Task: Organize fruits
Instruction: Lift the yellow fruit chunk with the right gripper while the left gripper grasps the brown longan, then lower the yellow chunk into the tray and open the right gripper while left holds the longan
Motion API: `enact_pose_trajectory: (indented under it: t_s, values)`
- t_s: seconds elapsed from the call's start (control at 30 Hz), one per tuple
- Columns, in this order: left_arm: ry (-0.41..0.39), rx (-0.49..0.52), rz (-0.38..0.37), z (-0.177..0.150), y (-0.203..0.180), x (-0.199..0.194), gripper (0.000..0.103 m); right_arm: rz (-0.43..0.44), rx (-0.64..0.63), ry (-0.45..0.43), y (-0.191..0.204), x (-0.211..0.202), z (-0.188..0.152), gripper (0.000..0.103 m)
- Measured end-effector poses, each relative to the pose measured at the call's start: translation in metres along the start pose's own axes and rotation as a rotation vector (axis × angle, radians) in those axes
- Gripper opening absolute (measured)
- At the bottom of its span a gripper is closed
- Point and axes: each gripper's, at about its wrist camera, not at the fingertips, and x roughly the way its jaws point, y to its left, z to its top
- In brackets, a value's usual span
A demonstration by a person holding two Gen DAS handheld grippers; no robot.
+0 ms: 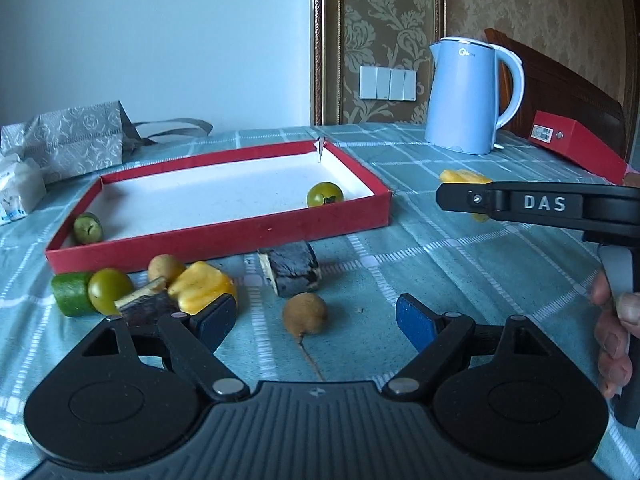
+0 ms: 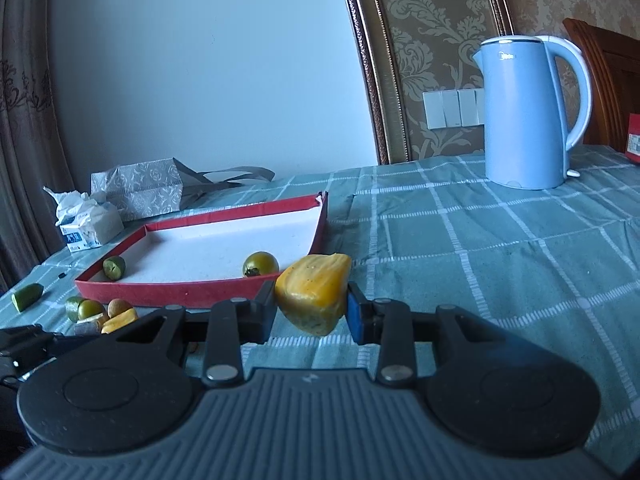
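Right gripper (image 2: pixel 311 314) jaws clamped on yellow chunk (image 2: pixel 314 292), near tray (image 2: pixel 176 294). Left gripper (image 1: pixel 316 322) jaws wide, empty, over longan (image 1: pixel 305 314).

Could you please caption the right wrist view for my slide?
Right gripper holds a yellow fruit piece near the red tray.

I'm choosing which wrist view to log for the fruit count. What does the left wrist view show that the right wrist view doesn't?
Left only: the brown round fruit between the open left claw, and a hand.
Right only: the curtain, plus the right claw shut on the yellow piece.
Both: red tray, green tomato, kettle.
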Motion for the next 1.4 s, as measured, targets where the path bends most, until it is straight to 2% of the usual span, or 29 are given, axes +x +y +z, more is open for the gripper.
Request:
enact_pose_trajectory:
  t_s: [0.1,0.23,0.37,0.5,0.6,0.67,1.0,1.23,1.4]
  values:
    - [0.023,-0.016,-0.007,0.001,0.002,0.007,0.086,-0.002,0.018,-0.004,-0.004,-0.001,0.001,0.034]
    - [0.066,-0.056,-0.012,0.002,0.008,0.016,0.066,0.012,0.037,-0.004,-0.006,-0.001,0.001,0.034]
    - [0.062,-0.040,-0.004,0.002,0.006,0.016,0.061,0.026,0.040,-0.006,-0.005,-0.002,0.001,0.034]
    - [0.060,-0.027,0.011,0.003,0.005,0.017,0.051,0.035,0.044,-0.001,-0.004,-0.001,0.001,0.034]
    - [0.058,-0.018,0.029,0.003,0.004,0.017,0.033,0.034,0.044,0.001,-0.003,-0.001,0.000,0.034]
    - [0.057,-0.014,0.035,0.003,0.003,0.016,0.027,0.031,0.044,0.006,-0.003,0.000,0.000,0.034]
    - [0.020,-0.051,0.072,0.001,0.013,0.002,0.026,0.007,0.043,0.012,-0.005,0.003,-0.002,0.034]
    - [-0.019,-0.114,0.148,-0.001,0.044,-0.015,0.026,-0.008,0.037,0.015,-0.005,0.005,-0.003,0.034]
    - [-0.048,-0.154,0.157,-0.005,0.067,-0.030,0.026,-0.026,0.025,0.021,-0.004,0.007,-0.004,0.034]
